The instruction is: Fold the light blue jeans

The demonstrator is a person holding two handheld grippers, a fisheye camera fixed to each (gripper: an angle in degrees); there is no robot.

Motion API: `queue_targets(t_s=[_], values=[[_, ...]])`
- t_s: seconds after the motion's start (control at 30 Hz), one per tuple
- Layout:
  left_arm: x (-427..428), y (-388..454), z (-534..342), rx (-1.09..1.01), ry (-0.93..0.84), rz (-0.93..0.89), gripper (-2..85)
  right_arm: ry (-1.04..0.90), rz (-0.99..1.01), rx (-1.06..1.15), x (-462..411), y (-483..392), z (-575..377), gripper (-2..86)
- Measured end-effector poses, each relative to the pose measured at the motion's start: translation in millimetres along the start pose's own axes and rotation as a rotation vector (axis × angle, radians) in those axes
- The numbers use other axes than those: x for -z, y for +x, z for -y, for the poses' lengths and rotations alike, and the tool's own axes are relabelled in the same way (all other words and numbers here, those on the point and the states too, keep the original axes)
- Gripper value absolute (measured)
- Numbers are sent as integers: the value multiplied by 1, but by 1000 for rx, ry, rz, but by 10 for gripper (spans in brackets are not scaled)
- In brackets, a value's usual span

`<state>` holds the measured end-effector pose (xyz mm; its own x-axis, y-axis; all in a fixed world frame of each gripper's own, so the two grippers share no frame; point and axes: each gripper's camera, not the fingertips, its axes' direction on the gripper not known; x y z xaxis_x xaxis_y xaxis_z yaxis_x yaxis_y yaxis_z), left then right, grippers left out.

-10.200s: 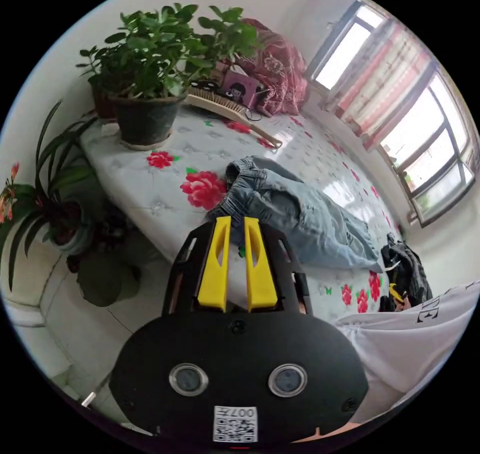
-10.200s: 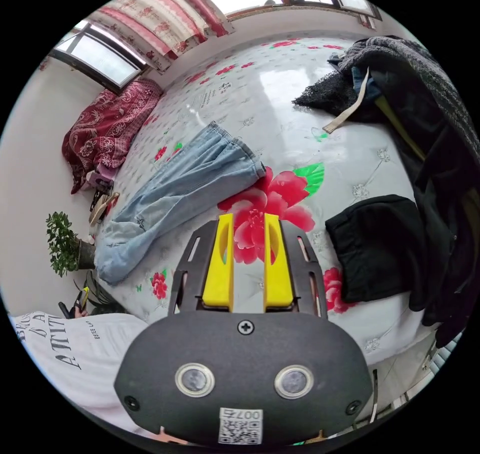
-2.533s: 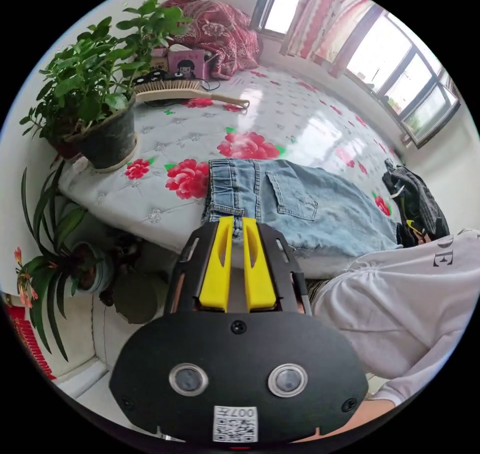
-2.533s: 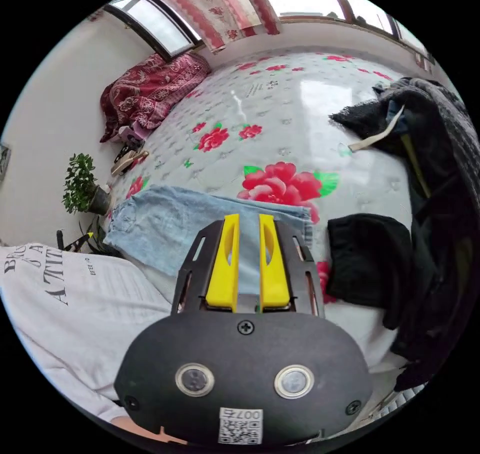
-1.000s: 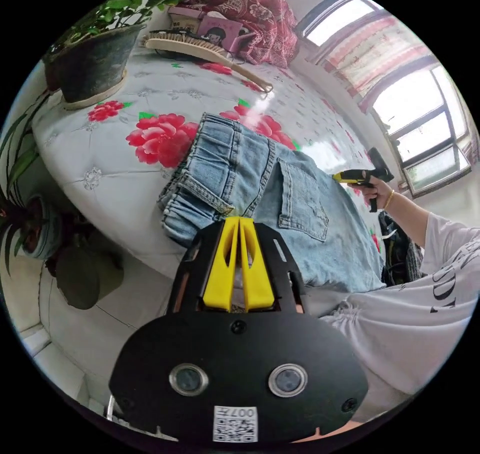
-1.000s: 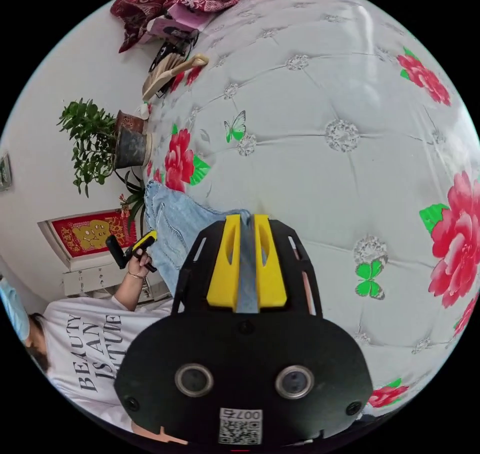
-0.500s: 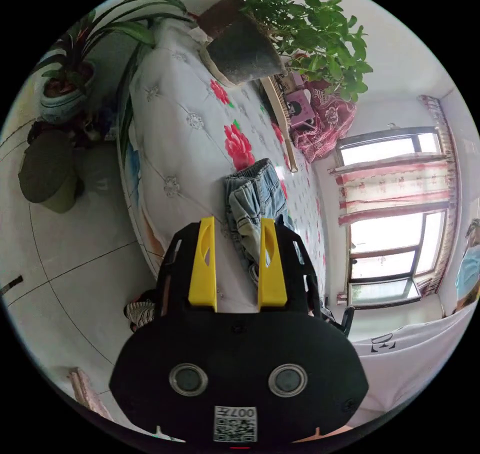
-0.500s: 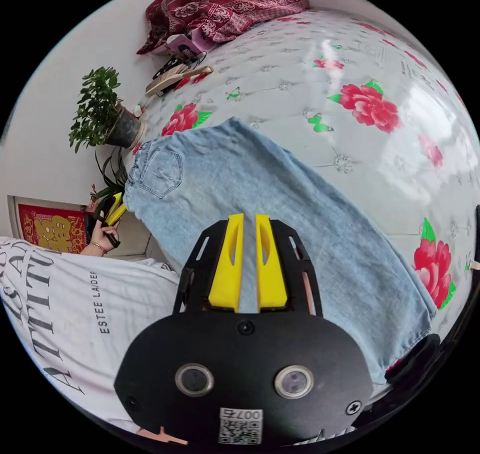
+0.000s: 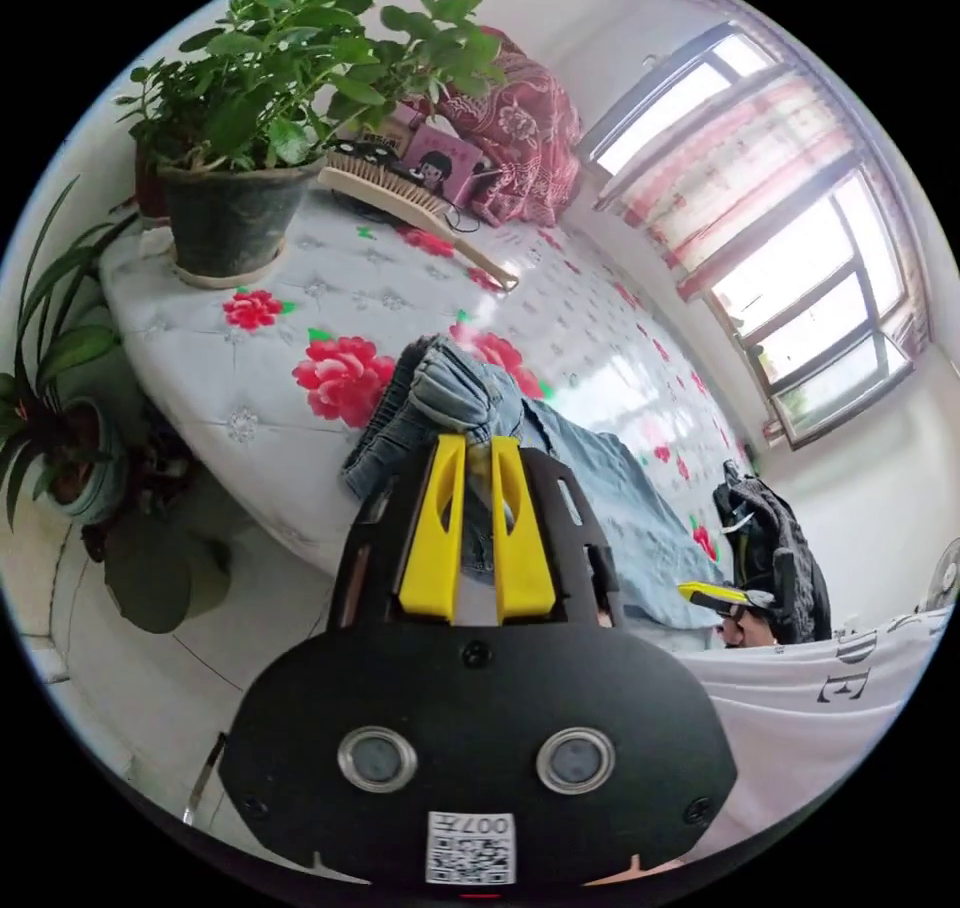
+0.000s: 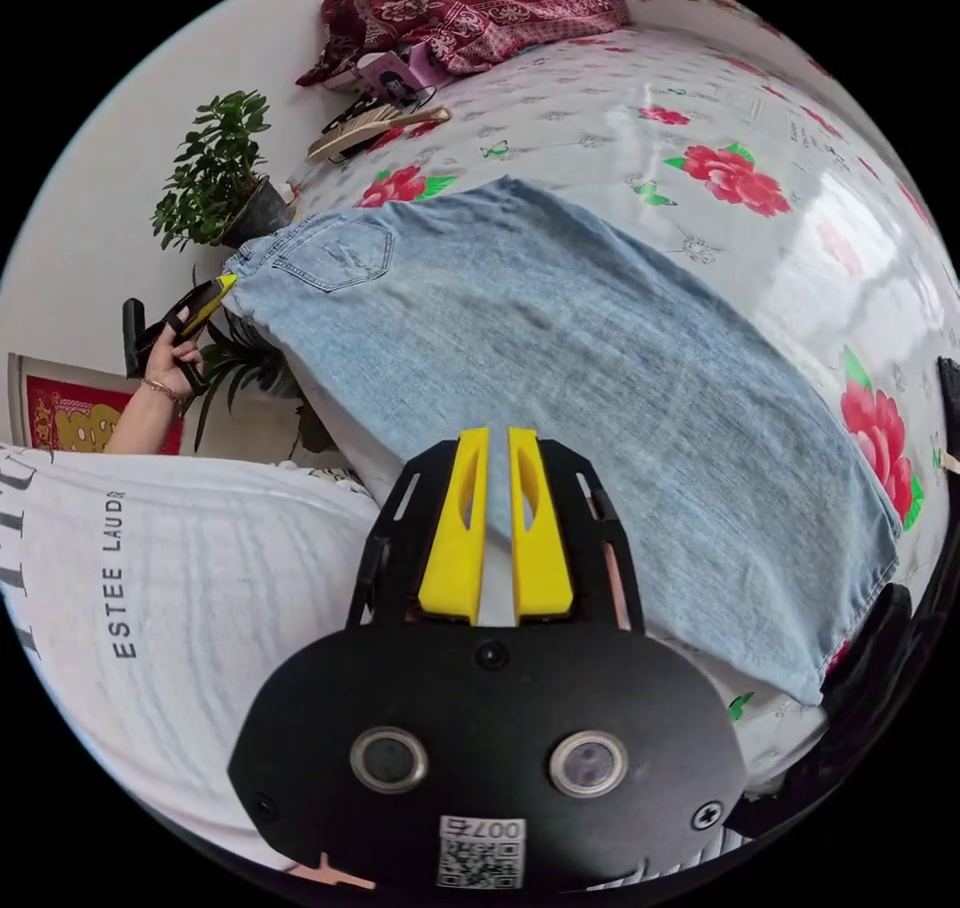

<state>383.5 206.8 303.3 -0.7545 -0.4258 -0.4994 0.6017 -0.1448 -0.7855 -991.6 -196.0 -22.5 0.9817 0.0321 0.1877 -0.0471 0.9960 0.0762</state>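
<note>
Light blue jeans (image 10: 560,348) lie spread on the floral bed (image 10: 700,118), waistband end toward the potted plant (image 10: 215,183). Left gripper (image 9: 470,448) has its fingers (image 9: 435,528) narrowly set with bunched waistband denim between them, lifted off the bed. Right gripper (image 10: 490,443) hovers over the jeans' near edge, fingers (image 10: 455,538) nearly closed; whether they grip fabric cannot be told.

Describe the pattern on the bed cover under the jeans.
White quilted bed cover with red flowers and green leaves, clearest in the right gripper view.
</note>
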Motion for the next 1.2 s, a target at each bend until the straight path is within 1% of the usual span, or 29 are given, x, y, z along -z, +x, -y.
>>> queue_targets(t_s=[0.07, 0.1, 0.13, 0.17, 0.23, 0.37, 0.47, 0.5, 0.53, 0.57, 0.6, 0.67, 0.7, 0.77, 0.8, 0.83, 0.87, 0.9, 0.93, 0.97, 1.03, 1.07, 1.13, 1.17, 1.2], values=[[-21, -18, -11, 51, -48, 75, 61, -23, -3, -20, -7, 3, -11, 15], [-40, -40, -22, 159, -126, 86, 78, -35, -13, -42, -10, 5, -20, 17], [-52, -60, -35, 271, -194, 51, 90, -34, -17, -67, -10, 7, -31, 17], [-51, -66, -41, 310, -171, 8, 95, -28, -17, -79, -8, 8, -37, 18], [-36, -79, -59, 411, -50, -101, 116, 8, -19, -131, 0, 14, -62, 17], [-25, -85, -65, 452, -32, -127, 140, 71, 11, -253, 11, 33, -100, 15], [-18, -100, -65, 545, 54, -211, 163, 158, 73, -368, 18, 50, -135, 14], [-22, -104, -62, 557, 56, -236, 168, 193, 94, -400, 20, 55, -148, 13], [-30, -105, -58, 552, 22, -219, 169, 219, 111, -424, 21, 60, -159, 13], [-36, -105, -56, 545, -7, -207, 166, 229, 118, -433, 22, 62, -164, 12], [-40, -103, -53, 541, -16, -152, 159, 248, 128, -445, 22, 64, -173, 12], [-48, -97, -47, 517, -12, -190, 155, 269, 138, -448, 23, 66, -183, 13], [-56, -93, -43, 523, -15, -238, 149, 277, 140, -444, 23, 67, -188, 13], [-63, -84, -38, 536, -19, -217, 125, 287, 140, -435, 24, 67, -195, 13], [-67, -80, -37, 541, -35, -170, 106, 292, 145, -428, 24, 68, -198, 12], [-72, -81, -39, 558, -32, -174, 91, 295, 149, -425, 23, 69, -201, 12], [-73, -83, -41, 589, -25, -201, 86, 296, 150, -423, 23, 70, -203, 12], [-73, -85, -47, 651, 8, -276, 77, 300, 153, -420, 24, 71, -206, 12], [-69, -76, -48, 647, 53, -315, 71, 310, 153, -416, 26, 72, -211, 12], [-64, -67, -46, 615, 72, -317, 68, 316, 150, -415, 27, 73, -213, 12], [-42, -5, -26, 370, 108, -283, 67, 342, 131, -416, 33, 76, -226, 14], [-36, 15, -20, 294, 112, -267, 68, 350, 127, -417, 35, 77, -229, 14], [-22, 106, -3, -7, 105, -231, 70, 385, 116, -431, 42, 85, -244, 16], [-21, 129, -1, -83, 94, -228, 71, 396, 116, -439, 44, 88, -249, 16], [-20, 178, 0, -235, 70, -217, 72, 422, 117, -459, 48, 95, -259, 17]])
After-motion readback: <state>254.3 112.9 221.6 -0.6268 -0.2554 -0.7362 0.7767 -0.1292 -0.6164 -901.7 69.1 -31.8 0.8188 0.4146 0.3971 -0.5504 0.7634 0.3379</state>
